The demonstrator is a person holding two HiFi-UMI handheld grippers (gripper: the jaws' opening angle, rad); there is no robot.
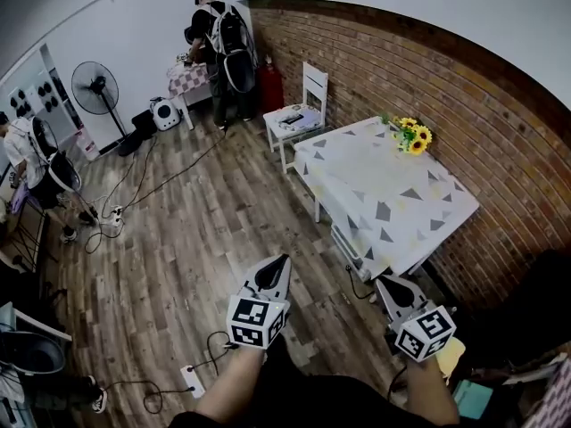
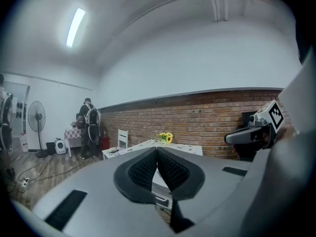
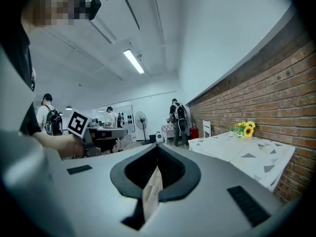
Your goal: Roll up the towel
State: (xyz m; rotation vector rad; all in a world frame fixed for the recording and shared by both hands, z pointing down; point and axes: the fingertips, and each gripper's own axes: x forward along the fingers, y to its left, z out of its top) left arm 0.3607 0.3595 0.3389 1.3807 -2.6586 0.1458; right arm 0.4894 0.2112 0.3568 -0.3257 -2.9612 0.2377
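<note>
Brick wall (image 1: 401, 61) backs one desk (image 1: 317, 210) under a triangle-patterned cloth (image 1: 384, 185); whether that cloth is the towel, I can't tell. One chair (image 1: 308, 96) stands at the desk's far end, with one fan (image 1: 95, 87) and two people (image 1: 219, 38) well beyond. Only the right gripper view shows a third person (image 3: 48, 120). Left tool (image 1: 280, 267) and right tool (image 1: 385, 283) hover off the desk's near end, each pressed together on nothing. One sunflower bunch (image 1: 413, 135) sits on the desk's wall side.
</note>
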